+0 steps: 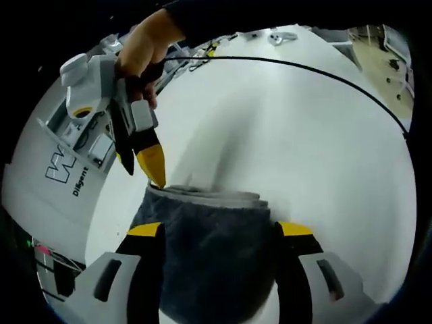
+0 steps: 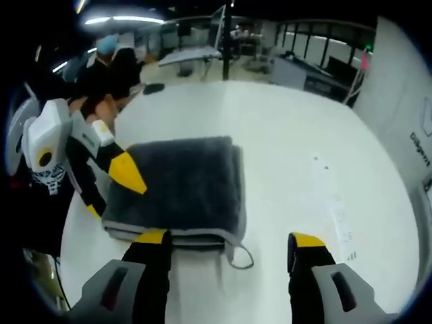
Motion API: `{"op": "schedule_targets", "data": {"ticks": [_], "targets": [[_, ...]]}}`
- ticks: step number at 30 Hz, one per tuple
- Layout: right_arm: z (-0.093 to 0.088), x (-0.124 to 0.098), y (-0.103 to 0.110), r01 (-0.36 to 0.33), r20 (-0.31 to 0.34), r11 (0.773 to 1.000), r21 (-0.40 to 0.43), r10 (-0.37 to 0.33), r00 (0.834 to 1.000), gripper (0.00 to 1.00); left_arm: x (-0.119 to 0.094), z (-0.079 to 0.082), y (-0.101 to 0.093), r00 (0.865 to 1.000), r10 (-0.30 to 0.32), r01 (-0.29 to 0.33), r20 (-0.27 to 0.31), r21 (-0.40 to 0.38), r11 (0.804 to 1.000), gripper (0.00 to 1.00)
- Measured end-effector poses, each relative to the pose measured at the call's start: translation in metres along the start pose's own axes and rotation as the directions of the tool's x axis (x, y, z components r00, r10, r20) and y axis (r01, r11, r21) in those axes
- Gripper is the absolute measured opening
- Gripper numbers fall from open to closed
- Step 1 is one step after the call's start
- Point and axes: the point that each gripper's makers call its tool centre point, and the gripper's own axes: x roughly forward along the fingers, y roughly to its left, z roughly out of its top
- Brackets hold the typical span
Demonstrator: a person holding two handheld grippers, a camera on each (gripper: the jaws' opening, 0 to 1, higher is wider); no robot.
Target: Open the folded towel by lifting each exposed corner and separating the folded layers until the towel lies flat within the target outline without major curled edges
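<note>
A dark grey folded towel lies on the white table, its layered edge facing the right gripper view. My left gripper is open, and the towel fills the gap between its yellow-tipped jaws. Seen in the right gripper view, the left gripper straddles the towel's left edge, one tip on top and one beside it. My right gripper is open, its left tip at the towel's near edge. The left gripper view shows the right gripper, held by a hand, with a tip touching the towel's far corner.
A black cable arcs across the white table. A white panel with lettering stands beside the table. A small loop hangs off the towel's near corner. A person and office desks are beyond the far edge.
</note>
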Motion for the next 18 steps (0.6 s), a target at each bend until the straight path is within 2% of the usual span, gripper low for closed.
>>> {"op": "schedule_targets", "data": {"ticks": [5, 8, 18], "targets": [[0.000, 0.002, -0.003, 0.000, -0.001, 1.000, 0.006, 0.000, 1.000, 0.67, 0.003, 0.004, -0.003, 1.000, 0.013, -0.013, 0.004, 0.007, 1.000, 0.61], [0.000, 0.003, -0.003, -0.008, 0.005, 1.000, 0.004, 0.008, 1.000, 0.65, 0.005, 0.004, -0.003, 0.999, 0.048, -0.047, -0.018, 0.028, 0.998, 0.60], [-0.001, 0.005, -0.001, -0.035, 0.011, 0.999, -0.002, 0.035, 0.999, 0.60, 0.012, 0.009, -0.004, 0.996, 0.079, -0.077, -0.033, 0.046, 0.996, 0.54]]}}
